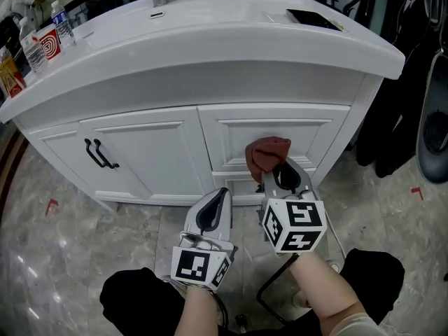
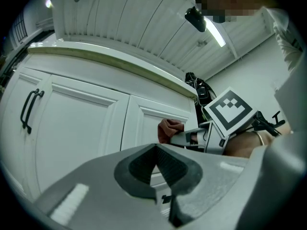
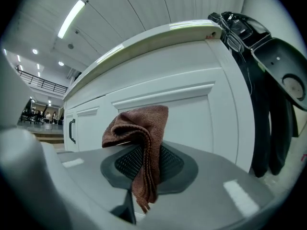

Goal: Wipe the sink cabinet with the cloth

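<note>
Cloth (image 3: 139, 128), brown and crumpled, tight between right tongs (image 3: 144, 157); left tongs (image 2: 156, 151) together, empty.

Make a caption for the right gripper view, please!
Brown cloth pinched in the right tongs, in front of the white sink cabinet.

Pale grey marble floor (image 1: 63, 257), glossy, with small red marks (image 1: 52, 206) stuck on it — overhead a white slatted ceiling (image 3: 144, 13) and one long strip light (image 3: 71, 18). Black gear (image 1: 399, 103) stands to the right.
</note>
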Tool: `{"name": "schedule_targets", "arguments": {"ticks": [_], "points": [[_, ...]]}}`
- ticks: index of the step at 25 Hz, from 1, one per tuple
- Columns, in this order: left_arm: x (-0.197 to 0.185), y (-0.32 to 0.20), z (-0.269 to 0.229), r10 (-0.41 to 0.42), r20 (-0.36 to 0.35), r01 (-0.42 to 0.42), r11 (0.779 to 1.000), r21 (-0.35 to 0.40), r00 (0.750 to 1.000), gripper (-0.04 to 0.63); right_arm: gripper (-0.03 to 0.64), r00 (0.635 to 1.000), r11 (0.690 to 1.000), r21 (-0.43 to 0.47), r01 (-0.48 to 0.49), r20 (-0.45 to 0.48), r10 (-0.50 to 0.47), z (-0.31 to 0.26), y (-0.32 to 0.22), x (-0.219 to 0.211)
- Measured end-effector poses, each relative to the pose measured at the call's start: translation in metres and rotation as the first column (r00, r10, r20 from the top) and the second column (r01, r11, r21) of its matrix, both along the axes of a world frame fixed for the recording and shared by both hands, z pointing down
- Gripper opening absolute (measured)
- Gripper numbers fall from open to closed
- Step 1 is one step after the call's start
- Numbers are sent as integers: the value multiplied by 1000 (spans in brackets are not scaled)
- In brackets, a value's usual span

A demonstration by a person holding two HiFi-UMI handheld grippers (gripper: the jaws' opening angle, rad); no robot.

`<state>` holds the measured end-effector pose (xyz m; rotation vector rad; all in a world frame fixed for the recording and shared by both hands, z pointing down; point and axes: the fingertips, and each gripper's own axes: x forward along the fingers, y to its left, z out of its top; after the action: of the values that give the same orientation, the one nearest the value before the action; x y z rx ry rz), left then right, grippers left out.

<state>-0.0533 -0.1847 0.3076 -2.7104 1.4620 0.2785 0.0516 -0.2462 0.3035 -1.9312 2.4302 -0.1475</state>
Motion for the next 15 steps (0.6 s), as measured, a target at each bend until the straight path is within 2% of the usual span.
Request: {"name": "schedule_targets", "arguments": {"ticks": [6,10,15], "points": [[19,0,1,34,2,-34,999,-1,999,0,94,995,997,-1,-80,56,79,0,3,37],[31,-2,7,53,7,-53,999,-11,999,0,94,992,993,-19,-116,49,117,4,-8,57],[44,-4,10,77,20,-77,997,-23,997,0,95,993,993,-21,-119,20,119,4,-12,67]]}}
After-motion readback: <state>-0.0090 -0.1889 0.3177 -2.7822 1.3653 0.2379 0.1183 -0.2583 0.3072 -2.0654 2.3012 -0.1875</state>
